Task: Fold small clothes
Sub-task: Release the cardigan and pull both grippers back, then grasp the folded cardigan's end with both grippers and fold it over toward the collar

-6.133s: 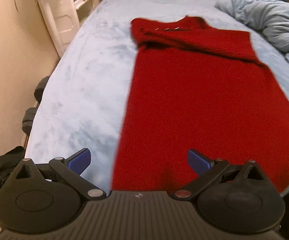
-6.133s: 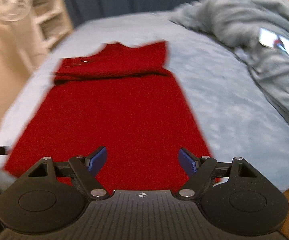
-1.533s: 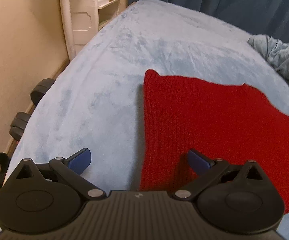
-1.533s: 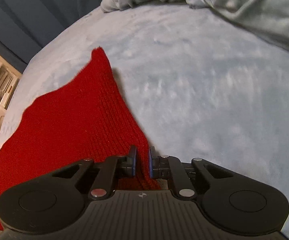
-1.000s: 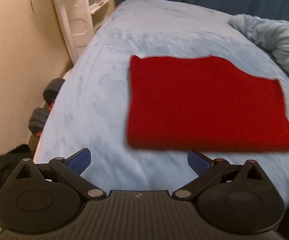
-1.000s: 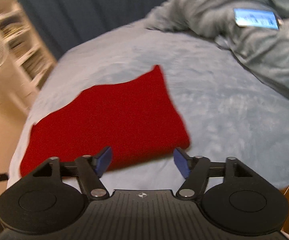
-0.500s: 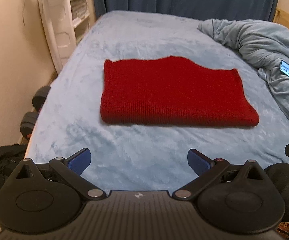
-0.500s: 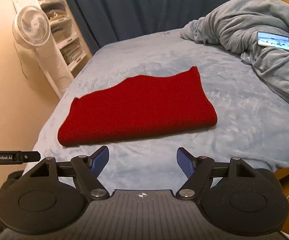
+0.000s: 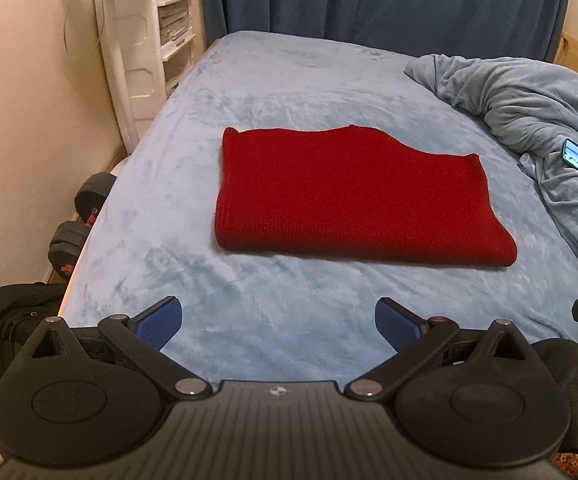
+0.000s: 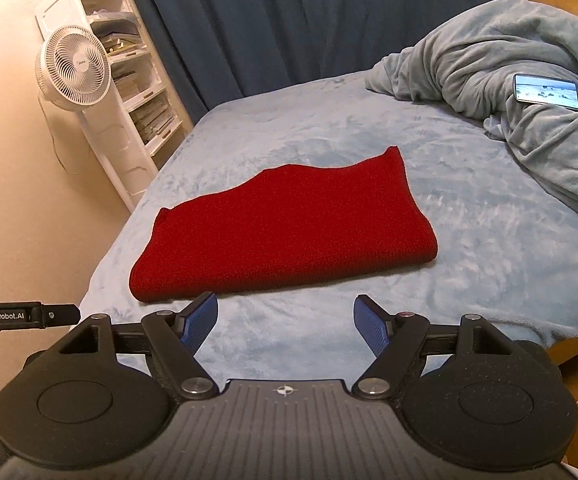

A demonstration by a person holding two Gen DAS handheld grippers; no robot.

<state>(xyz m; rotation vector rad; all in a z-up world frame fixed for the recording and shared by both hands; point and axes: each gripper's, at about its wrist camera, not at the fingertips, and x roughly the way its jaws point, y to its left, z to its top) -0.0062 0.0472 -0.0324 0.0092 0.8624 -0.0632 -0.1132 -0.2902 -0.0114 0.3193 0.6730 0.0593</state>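
Both tongs farther back, apart; one folded sweater

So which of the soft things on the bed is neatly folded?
The red knit garment, a flat rectangle mid-bed. The grey-blue blanket is bunched in a heap with a phone on it.

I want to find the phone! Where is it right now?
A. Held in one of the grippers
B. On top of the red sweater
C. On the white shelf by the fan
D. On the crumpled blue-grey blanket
D. The phone, its screen lit, lies on the crumpled blanket at the far right of the bed, apart from the folded red sweater, and both grippers are open and hold nothing.
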